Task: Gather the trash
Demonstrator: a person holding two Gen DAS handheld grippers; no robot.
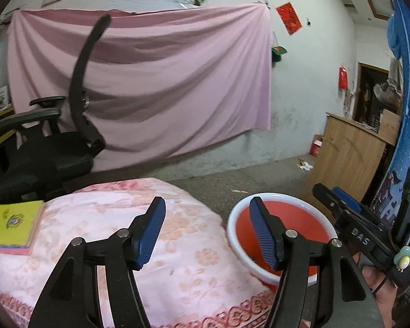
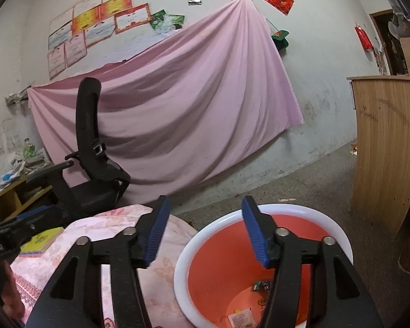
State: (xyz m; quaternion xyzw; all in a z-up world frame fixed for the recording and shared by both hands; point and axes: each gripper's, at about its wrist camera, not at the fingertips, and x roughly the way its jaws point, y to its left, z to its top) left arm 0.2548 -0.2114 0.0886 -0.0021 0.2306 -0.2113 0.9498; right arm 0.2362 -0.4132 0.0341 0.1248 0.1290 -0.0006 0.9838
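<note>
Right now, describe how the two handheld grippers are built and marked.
Both the left gripper and right gripper share one design: black plastic scissor-style linkage arms with round silver pivot pins, tipped by blue ribbed pads. The right gripper's body shows white lettering and pastel charms in the left wrist view.

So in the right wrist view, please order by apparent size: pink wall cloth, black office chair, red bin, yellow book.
1. Pink draped wall cloth, by far the largest.
2. Red plastic bin with white rim and black office chair: they look alike, and the bin is nearer, so unranked.
3. Yellow flat book, smallest.
</note>
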